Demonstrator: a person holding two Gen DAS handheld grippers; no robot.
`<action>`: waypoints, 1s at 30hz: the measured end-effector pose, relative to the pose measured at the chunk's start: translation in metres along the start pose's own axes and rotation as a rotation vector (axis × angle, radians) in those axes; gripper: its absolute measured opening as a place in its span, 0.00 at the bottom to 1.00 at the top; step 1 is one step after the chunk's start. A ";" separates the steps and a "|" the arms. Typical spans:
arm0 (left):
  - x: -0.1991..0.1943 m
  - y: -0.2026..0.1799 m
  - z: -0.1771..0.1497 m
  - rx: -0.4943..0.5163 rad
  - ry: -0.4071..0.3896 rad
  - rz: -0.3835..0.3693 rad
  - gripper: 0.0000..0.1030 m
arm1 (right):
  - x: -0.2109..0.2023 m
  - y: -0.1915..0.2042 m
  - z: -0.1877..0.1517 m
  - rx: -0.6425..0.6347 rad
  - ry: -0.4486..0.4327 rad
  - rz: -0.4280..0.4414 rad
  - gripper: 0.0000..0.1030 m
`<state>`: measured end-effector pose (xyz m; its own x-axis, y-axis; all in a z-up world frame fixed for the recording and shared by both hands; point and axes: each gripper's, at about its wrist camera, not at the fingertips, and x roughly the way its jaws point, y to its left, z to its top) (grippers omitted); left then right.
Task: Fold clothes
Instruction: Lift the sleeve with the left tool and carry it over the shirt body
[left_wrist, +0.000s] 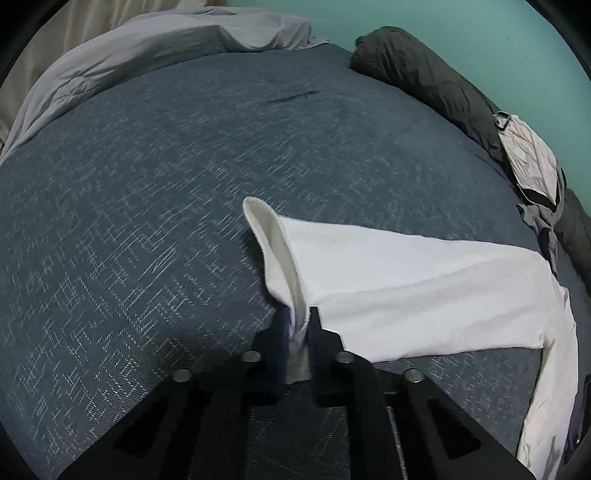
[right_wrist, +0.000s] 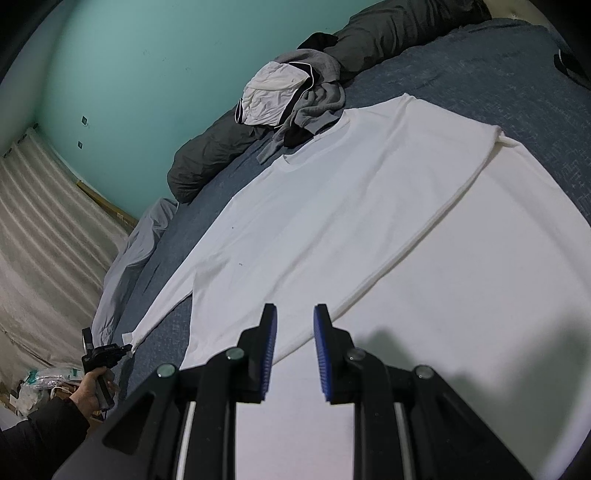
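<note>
Left hand-held gripper (left_wrist: 295, 332) pinches the white shirt's cuff (left_wrist: 291, 295); right hand-held gripper (right_wrist: 294, 325) gapes empty.

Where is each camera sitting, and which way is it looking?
Left wrist: sits on the left gripper, looking along its fingers across the bed; the fingers pinch the shirt at its cuff.
Right wrist: sits on the right gripper, looking down over the shirt toward the green wall; its open fingers show, plus the person's hand holding the left gripper.
Both see the shirt, bed and clothes pile.
</note>
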<state>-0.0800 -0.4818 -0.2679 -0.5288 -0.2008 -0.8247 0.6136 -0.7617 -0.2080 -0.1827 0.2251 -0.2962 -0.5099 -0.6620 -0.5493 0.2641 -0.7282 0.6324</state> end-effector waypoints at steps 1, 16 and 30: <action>-0.003 -0.003 0.001 0.005 -0.008 -0.001 0.07 | 0.000 0.000 0.000 0.004 0.000 0.001 0.19; -0.111 -0.152 0.057 0.175 -0.130 -0.169 0.07 | -0.012 -0.031 0.007 0.077 0.017 -0.047 0.35; -0.147 -0.385 0.048 0.419 -0.118 -0.368 0.07 | -0.032 -0.059 0.020 -0.006 0.071 -0.269 0.62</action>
<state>-0.2669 -0.1888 -0.0416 -0.7403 0.0747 -0.6681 0.1045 -0.9690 -0.2240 -0.1983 0.2924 -0.3052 -0.5038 -0.4553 -0.7341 0.1320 -0.8804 0.4554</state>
